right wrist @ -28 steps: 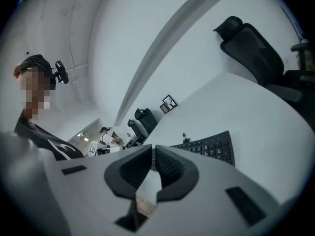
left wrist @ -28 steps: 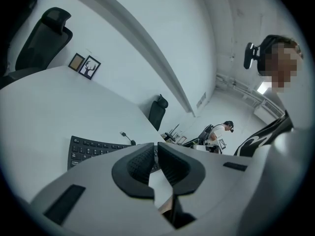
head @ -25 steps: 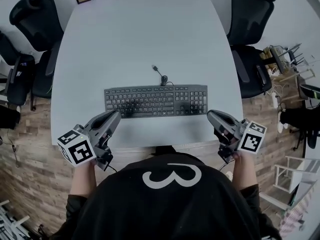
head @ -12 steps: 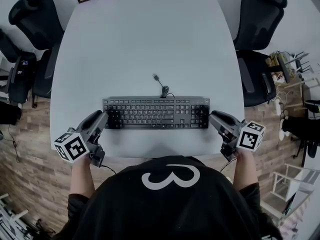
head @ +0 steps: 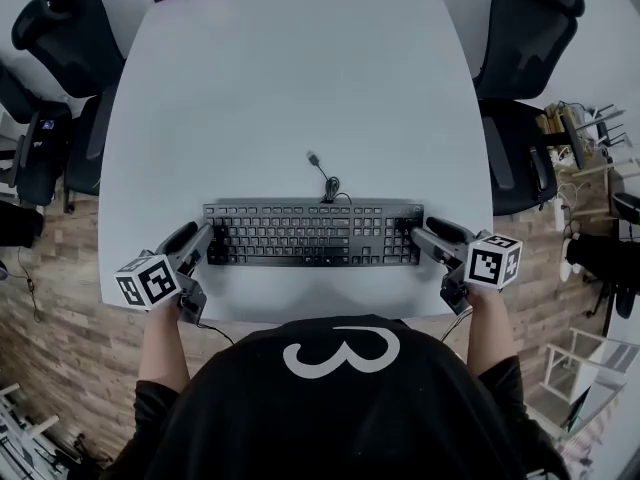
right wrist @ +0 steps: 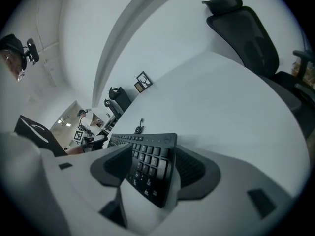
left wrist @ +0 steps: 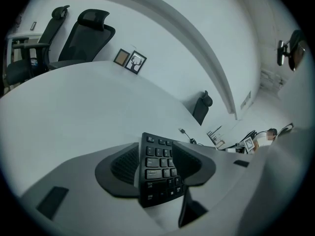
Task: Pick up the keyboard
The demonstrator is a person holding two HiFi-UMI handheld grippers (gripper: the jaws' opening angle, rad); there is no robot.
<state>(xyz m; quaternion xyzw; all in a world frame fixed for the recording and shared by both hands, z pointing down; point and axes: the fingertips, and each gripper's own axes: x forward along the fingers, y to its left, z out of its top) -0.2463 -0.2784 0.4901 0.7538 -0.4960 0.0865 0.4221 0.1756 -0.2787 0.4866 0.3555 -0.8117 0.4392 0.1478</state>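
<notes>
Keyboard [head: 312, 234]: black, full-size, lying flat near the front edge of the white table [head: 290, 78]. Its cable [head: 325, 173] trails loose toward the table's middle, the plug lying free. It is judged light, rigid and long, with a smooth plastic casing, so a lift from one end would likely tip it. The best purchase is at the two short ends, clamped across the front and back edges and raised together. Left gripper [head: 207, 240]: jaws opening, spread wide, the keyboard's left end between them, pads not pressing. Right gripper [head: 417, 236]: jaws likewise opening, the right end between them, no clamp evident. The keyboard is not yet lifted. The cable may drag.
</notes>
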